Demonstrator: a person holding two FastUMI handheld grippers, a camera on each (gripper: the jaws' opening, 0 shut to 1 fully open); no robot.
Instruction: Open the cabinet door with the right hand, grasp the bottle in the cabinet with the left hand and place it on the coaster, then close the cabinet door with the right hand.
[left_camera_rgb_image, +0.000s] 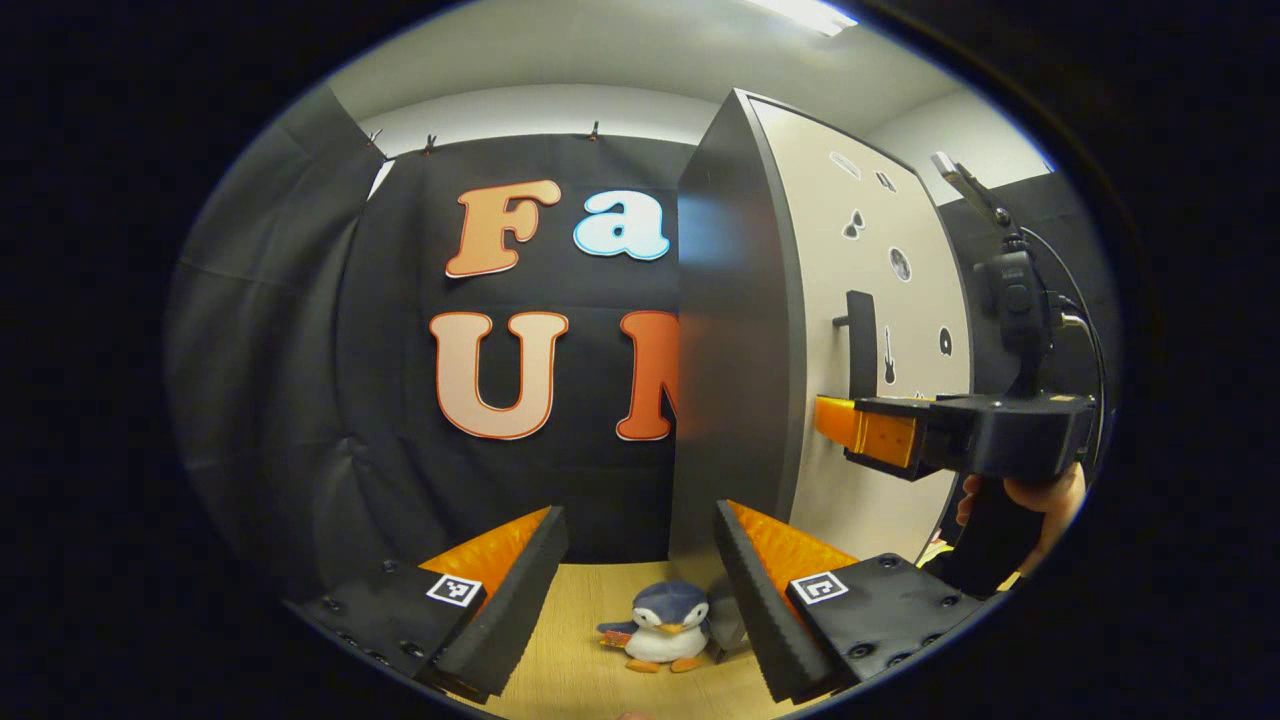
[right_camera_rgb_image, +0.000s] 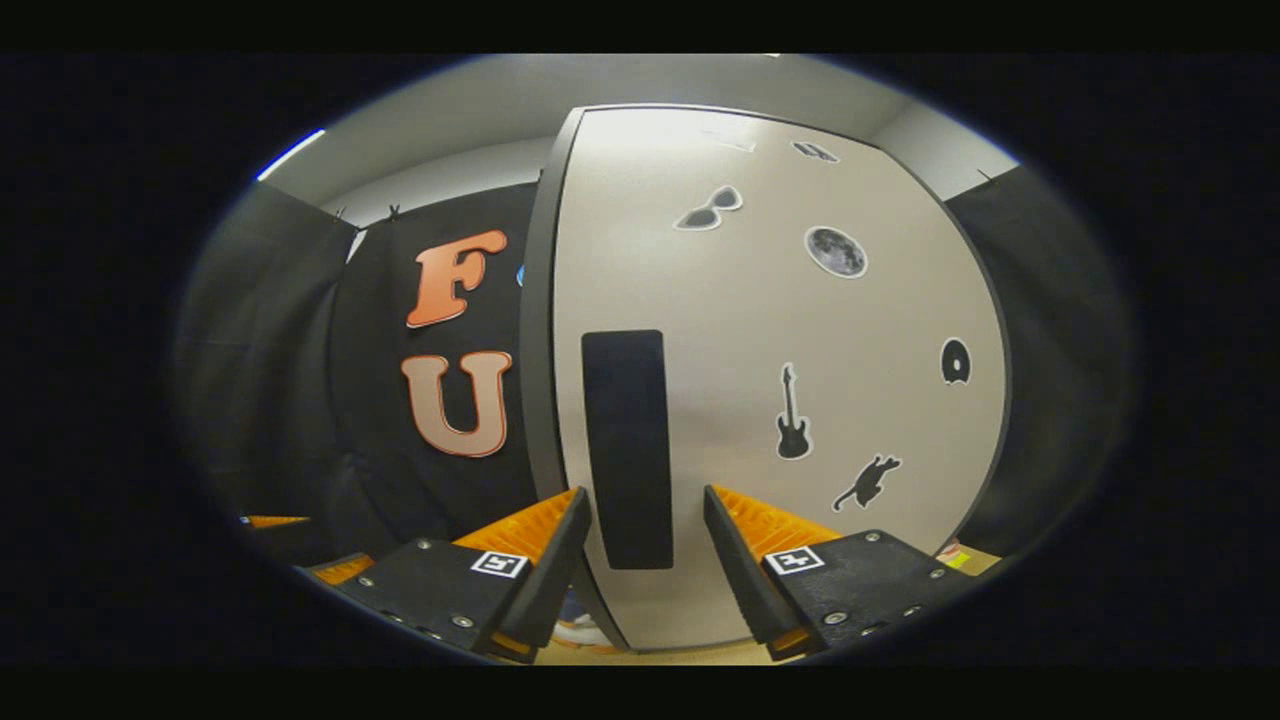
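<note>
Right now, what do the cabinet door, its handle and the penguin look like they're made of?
Cabinet door: probably laminated board, a smooth off-white matte face with soft glare and a dark edge. Handle: flat black bar, matte, plastic or painted metal, can't tell which. Penguin: plush fabric, with a fuzzy, soft outline.

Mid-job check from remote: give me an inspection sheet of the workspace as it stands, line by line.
Surface: light wooden tabletop, bare around the toy.
Job's things: cabinet door looks shut, black handle upright on it; bottle and coaster nothing seen.
Clutter: plush penguin on the tabletop by the cabinet's corner.
Grippers: left gripper open, holding nothing; right gripper open, its fingers on either side of the handle, not pressing it.
Cables: black cable looping off the right gripper's camera mount.
Surroundings: black cloth wall, white ceiling, a hand on the right gripper's grip.
</note>
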